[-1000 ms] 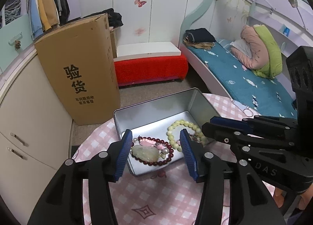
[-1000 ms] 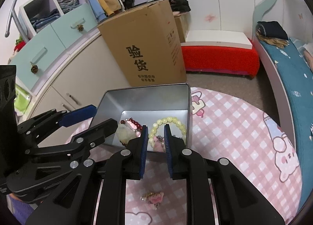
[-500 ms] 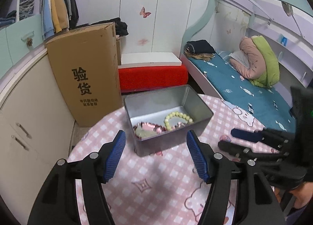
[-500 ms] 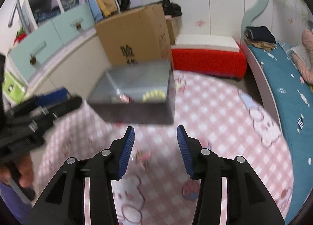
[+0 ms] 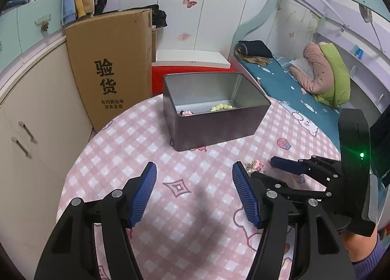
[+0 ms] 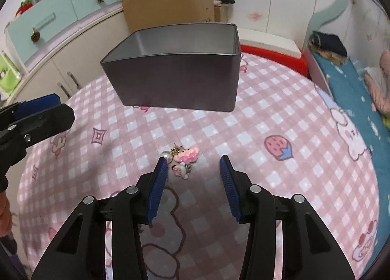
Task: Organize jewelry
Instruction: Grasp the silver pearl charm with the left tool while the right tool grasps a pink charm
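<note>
Two claws hang over a round desk (image 5: 136, 133) with a pink check cloth. The landmark is the tin (image 5: 214, 119), a grey metal box with no lid, standing on the desk. Inside the tin, by its near wall, lie yellow beads (image 5: 223, 107) and a bit of pink jewelry (image 5: 185, 112).

In front of the tin, well apart from it, a small pink charm (image 6: 184, 159) with a pearl lies on the cloth. The right claw (image 6: 193, 170) is in front of the tin too, just at the charm. Its jaws have just been closing a little, but they are spread and the charm is not pinched. The charm lies close to the left pad.

The left claw (image 5: 193, 176) is in front of the tin, to the left of the charm. Its jaws are spread wide with nothing between them but cloth.

A big brown box (image 5: 109, 70) stands behind the tin, to the left.
</note>
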Tool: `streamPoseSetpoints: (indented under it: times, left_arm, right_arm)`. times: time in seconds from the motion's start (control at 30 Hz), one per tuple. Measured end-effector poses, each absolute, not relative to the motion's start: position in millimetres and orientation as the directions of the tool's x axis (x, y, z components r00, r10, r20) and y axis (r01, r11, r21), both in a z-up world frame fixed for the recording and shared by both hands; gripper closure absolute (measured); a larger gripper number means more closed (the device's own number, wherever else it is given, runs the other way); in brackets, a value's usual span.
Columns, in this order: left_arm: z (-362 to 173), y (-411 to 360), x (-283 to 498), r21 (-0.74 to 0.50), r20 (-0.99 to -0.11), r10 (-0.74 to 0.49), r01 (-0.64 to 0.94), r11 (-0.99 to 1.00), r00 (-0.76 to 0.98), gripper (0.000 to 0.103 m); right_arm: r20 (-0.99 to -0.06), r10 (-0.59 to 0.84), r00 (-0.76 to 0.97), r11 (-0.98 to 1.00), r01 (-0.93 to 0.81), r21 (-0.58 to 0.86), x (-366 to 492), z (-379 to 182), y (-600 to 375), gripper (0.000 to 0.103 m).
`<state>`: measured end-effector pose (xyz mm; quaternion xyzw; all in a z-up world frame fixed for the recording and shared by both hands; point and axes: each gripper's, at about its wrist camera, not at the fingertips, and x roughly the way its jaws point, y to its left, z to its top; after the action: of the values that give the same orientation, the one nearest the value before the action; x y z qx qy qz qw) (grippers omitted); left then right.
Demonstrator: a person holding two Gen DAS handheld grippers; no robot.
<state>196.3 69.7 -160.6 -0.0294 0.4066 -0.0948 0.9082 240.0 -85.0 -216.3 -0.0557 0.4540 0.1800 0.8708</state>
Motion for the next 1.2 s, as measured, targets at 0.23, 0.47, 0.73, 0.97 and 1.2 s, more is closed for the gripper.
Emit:
streamPoseSetpoints:
  times: [0.23,0.47,0.73,0.97,1.2]
  left_arm:
    - [-169.7,59.8,202.0,-0.149,-0.748,-0.219,0.163,0.975,0.626,0.041]
    - [-186.1,24.1,211.0,-0.137,-0.777,-0.240,0.216,0.967,0.583,0.041]
    - [-204.8,-12.2,224.5,-0.110,-0.806,-0.235,0.253,0.961,0.543,0.041]
    - [-210.7,-21.1,234.7,-0.089,-0.821,-0.212,0.248,0.965,0.530,0.064]
    - [-211.2,-18.2,235.4,-0.086,-0.818,-0.214,0.254,0.963,0.535,0.094]
  right_arm:
    - [-0.806,0.269,0.527,0.934,-0.346,0.085,242.9,-214.6,-104.6,0.088]
    - [-0.779,0.284,0.560,0.950,-0.277,0.147,242.7,-202.9,-148.8,0.088]
    - [-0.758,0.319,0.568,0.946,-0.241,0.217,239.2,-198.2,-180.8,0.088]
    - [-0.745,0.347,0.570,0.936,-0.255,0.242,237.9,-194.5,-183.0,0.088]
    - [-0.741,0.362,0.566,0.931,-0.260,0.257,240.3,-192.5,-184.8,0.088]
